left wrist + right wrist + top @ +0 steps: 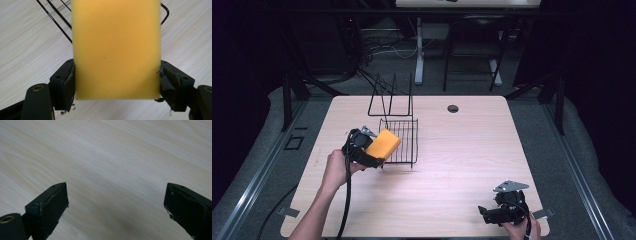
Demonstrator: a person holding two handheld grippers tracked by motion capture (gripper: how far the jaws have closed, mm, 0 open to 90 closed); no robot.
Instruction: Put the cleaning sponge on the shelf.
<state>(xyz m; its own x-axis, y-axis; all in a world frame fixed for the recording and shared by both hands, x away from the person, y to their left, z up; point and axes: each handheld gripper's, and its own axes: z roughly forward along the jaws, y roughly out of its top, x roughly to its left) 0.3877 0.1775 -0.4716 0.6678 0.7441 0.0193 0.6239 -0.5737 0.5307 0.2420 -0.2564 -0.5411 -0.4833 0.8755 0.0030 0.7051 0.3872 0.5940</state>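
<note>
Left gripper (373, 152) clamps the yellow rectangular foam sponge (383, 143) left of centre, right by the black wire rack (399, 135). Right gripper (492, 214), lower right, jaws wide, holding nothing over the pale wooden table (112, 157).

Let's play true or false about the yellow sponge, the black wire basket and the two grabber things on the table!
1. The left gripper is clamped on the yellow foam sponge block. True.
2. The sponge lies flat on the bottom of the black wire basket. False: the gripper holds it at the basket's left edge.
3. The right gripper holds a second sponge. False: its jaws stand open and hold nothing, above the bare pale wooden table.
4. The right gripper sits near the table's front right corner. True.
5. The wire basket is red. False: it is black.
</note>
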